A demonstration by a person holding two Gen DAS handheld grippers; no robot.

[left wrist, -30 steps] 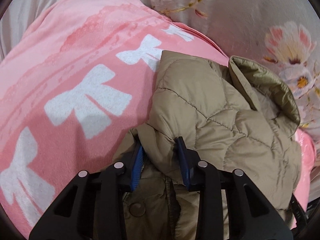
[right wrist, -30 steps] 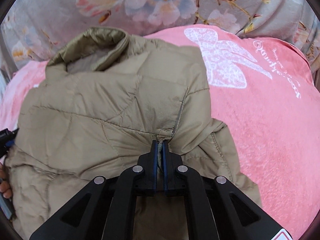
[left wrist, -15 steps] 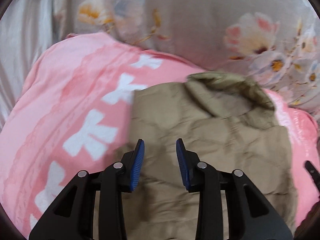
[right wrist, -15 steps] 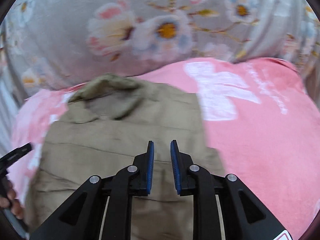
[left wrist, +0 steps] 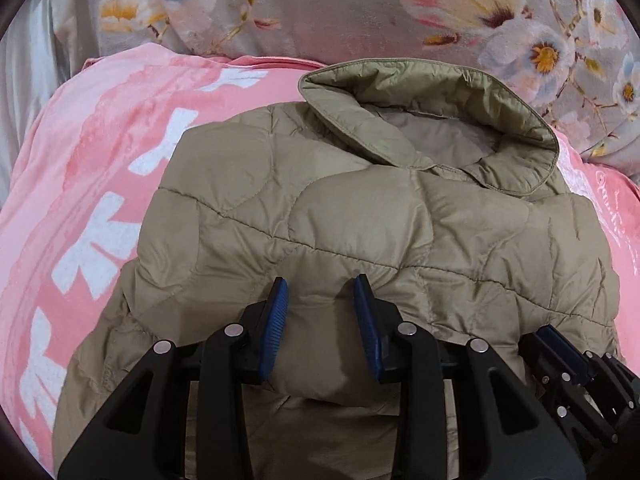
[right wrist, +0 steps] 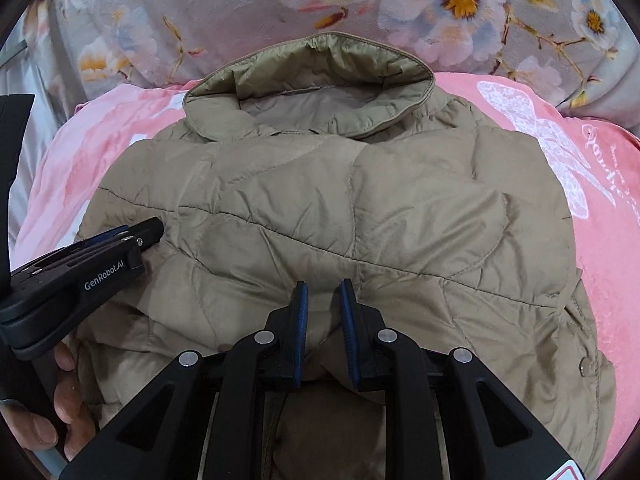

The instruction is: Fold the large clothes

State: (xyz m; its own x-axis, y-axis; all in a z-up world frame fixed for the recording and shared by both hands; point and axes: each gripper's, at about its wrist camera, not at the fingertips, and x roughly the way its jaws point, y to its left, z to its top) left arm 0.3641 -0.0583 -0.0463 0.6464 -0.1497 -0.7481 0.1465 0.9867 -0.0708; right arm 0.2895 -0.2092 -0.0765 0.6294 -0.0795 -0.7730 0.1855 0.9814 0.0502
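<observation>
A tan quilted jacket (left wrist: 360, 208) lies folded on a pink blanket (left wrist: 100, 184), collar at the far side. My left gripper (left wrist: 320, 312) sits at the jacket's near edge. Its jaws stand partly apart and a puffy fold of the jacket bulges between the blue pads (left wrist: 276, 320), pinched there. In the right wrist view the jacket (right wrist: 360, 208) fills the middle. My right gripper (right wrist: 322, 312) hovers over its near edge with the jaws narrowly apart, and the fabric lies under them, not pinched. The left gripper (right wrist: 148, 232) also shows there, resting on the jacket's left side.
A grey flowered bedcover (left wrist: 360, 12) lies beyond the pink blanket (right wrist: 600, 260). A person's hand (right wrist: 60, 412) holds the left gripper's handle at the lower left of the right wrist view. The right gripper's side (left wrist: 568, 364) shows at the lower right of the left wrist view.
The right gripper let go of the jacket seam and its jaws parted. Both cameras drew back, so the whole folded jacket and collar now show. The two grippers stand closer together.
</observation>
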